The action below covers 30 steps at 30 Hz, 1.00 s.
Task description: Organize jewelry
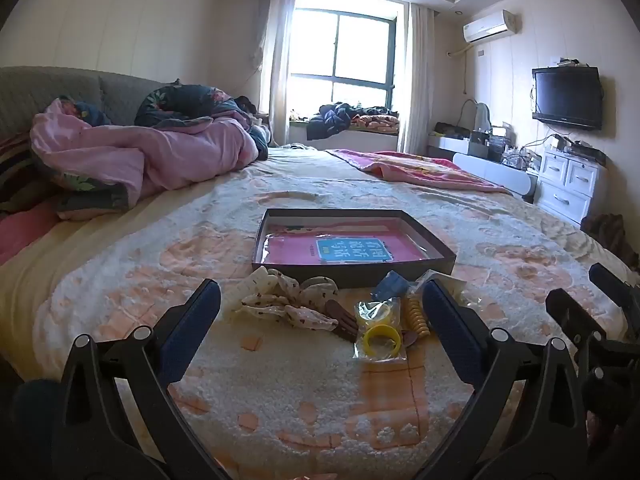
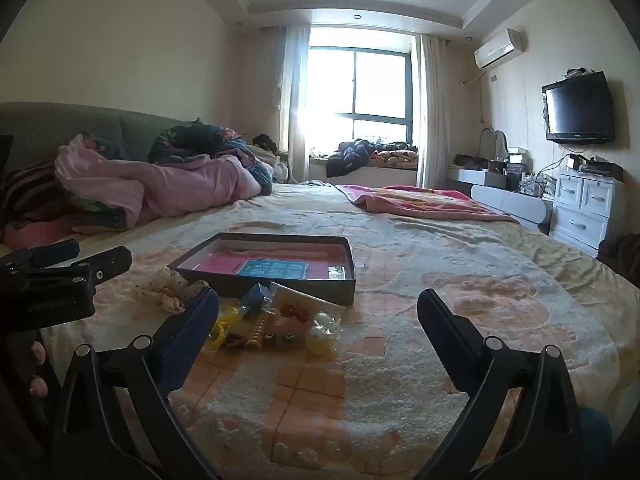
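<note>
Here, my left gripper [image 1: 320,300] and right gripper [image 2: 318,308] hover wide open above a fuzzy bedspread [image 1: 320,412], near crinkly bagged bangles [image 1: 380,330] and a shallow cardboard tray [image 1: 352,270].

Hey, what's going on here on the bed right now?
A person holds two gripper tools over a bed, about to sort accessories. The left tool and right tool are both open and hold nothing. A small pile lies on the bedspread: a dotted scrunchie, a yellow ring in a plastic bag and a spiral hair tie. The dark shallow box sits just behind it.
</note>
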Each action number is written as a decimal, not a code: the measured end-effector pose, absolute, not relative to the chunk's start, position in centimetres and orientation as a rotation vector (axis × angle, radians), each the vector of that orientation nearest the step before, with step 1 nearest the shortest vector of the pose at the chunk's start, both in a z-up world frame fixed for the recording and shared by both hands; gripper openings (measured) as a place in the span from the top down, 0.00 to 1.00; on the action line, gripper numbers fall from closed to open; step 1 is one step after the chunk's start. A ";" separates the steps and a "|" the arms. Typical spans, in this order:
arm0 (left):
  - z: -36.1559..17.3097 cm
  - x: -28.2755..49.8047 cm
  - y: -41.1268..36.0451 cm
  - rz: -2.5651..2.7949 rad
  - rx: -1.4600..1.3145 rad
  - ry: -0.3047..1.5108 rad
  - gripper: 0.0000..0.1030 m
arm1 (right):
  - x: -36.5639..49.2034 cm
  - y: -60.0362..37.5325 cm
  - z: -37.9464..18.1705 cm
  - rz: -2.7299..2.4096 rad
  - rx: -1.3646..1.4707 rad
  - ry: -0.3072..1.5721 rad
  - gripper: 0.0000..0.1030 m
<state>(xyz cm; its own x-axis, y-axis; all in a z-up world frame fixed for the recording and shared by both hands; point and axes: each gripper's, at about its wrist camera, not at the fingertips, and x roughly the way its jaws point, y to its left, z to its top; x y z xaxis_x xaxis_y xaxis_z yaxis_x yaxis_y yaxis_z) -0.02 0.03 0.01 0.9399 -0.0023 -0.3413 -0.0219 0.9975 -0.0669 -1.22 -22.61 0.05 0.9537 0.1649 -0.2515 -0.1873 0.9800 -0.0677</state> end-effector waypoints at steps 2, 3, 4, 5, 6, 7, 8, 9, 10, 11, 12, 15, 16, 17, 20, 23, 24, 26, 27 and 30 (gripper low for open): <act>0.0 0.0 0.1 0.011 -0.069 0.351 0.10 | -0.8 -22.2 -0.2 0.178 -0.090 0.246 0.06; 0.0 0.0 0.1 0.011 -0.069 0.353 0.10 | -1.0 -22.9 0.0 0.180 -0.075 0.249 0.06; 0.0 0.0 0.2 0.012 -0.069 0.353 0.10 | -1.1 -22.9 0.0 0.182 -0.070 0.239 0.06; 0.0 0.0 0.2 0.013 -0.070 0.354 0.10 | -1.2 -23.0 0.1 0.181 -0.070 0.240 0.06; 0.1 0.0 0.3 0.013 -0.070 0.355 0.10 | -1.2 -23.1 0.1 0.183 -0.071 0.240 0.06; 0.1 -0.1 0.4 0.014 -0.069 0.355 0.10 | -1.2 -23.2 0.2 0.185 -0.071 0.240 0.06; 0.2 -0.1 0.4 0.013 -0.069 0.354 0.10 | -1.3 -23.2 0.2 0.186 -0.072 0.240 0.06; 0.0 0.0 0.1 0.011 -0.065 0.354 0.10 | -1.4 -23.3 0.3 0.189 -0.074 0.239 0.06; 0.0 0.0 0.0 0.013 -0.061 0.354 0.10 | -1.5 -23.5 0.5 0.191 -0.076 0.238 0.06; -0.1 0.0 0.0 0.014 -0.057 0.354 0.10 | -1.5 -23.4 0.4 0.188 -0.076 0.238 0.06; -0.2 0.0 -0.5 0.012 -0.057 0.353 0.10 | -1.1 -23.2 -0.1 0.177 -0.071 0.240 0.06; -0.4 0.1 -1.3 0.010 -0.057 0.349 0.10 | -1.0 -23.2 -0.3 0.179 -0.076 0.240 0.06; -0.4 0.1 -1.3 0.009 -0.058 0.349 0.10 | -1.1 -23.0 -0.2 0.177 -0.076 0.239 0.06; -0.4 0.1 -1.2 0.007 -0.057 0.350 0.10 | -1.1 -23.0 -0.1 0.176 -0.077 0.238 0.06; -0.4 0.1 -1.2 0.007 -0.057 0.349 0.10 | -1.1 -22.8 -0.1 0.179 -0.081 0.238 0.06; -0.3 0.1 -1.2 0.006 -0.056 0.351 0.10 | -1.0 -22.8 -0.1 0.179 -0.081 0.237 0.06; 0.0 -0.2 -0.7 0.005 -0.057 0.351 0.10 | -1.0 -22.7 -0.1 0.179 -0.081 0.238 0.06; 0.0 -0.2 -0.7 0.008 -0.055 0.350 0.10 | -1.1 -22.7 -0.1 0.178 -0.082 0.236 0.06; -0.1 0.1 -0.4 0.005 -0.057 0.350 0.10 | -1.1 -22.7 -0.1 0.178 -0.081 0.236 0.06; 0.0 0.1 -0.4 0.007 -0.056 0.350 0.10 | -1.2 -22.6 -0.2 0.179 -0.082 0.233 0.06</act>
<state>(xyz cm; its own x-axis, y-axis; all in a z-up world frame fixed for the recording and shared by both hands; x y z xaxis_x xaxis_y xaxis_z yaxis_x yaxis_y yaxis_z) 0.08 -0.39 0.00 0.9394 -0.0032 -0.3427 -0.0164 0.9984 -0.0542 -1.19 -22.62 -0.17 0.9572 0.1664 -0.2367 -0.1853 0.9809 -0.0599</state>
